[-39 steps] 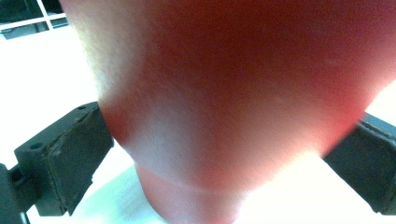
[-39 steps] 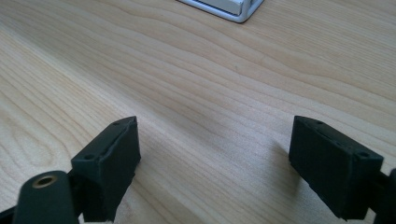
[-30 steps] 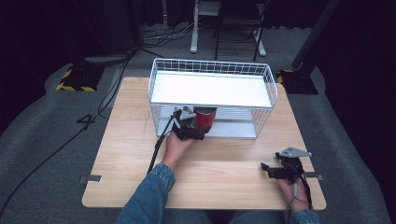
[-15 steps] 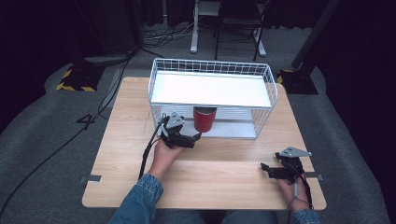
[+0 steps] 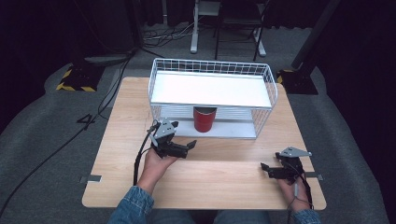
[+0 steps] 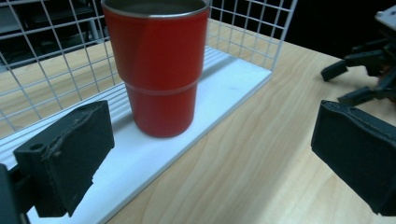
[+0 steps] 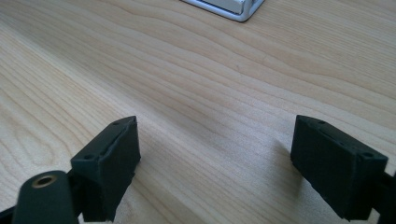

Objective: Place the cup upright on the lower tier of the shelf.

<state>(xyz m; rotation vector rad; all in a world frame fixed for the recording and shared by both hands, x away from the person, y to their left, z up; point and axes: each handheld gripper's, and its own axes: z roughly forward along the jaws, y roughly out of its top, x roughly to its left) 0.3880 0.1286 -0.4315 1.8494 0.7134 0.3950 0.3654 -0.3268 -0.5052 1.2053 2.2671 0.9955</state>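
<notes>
Red cup [image 5: 204, 119] now alone on rack shelf [image 5: 233, 129], left tool [image 5: 187, 148] withdrawn, both tools wide.

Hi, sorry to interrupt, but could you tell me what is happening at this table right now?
A person seated at the light wooden table holds a two-jaw gripper in each hand. A red metal tumbler stands upright on the lower shelf of the white wire rack. The left gripper sits just in front of the rack, open and empty, the tumbler apart from its jaws. The right gripper rests open near the table's right front, holding nothing.
</notes>
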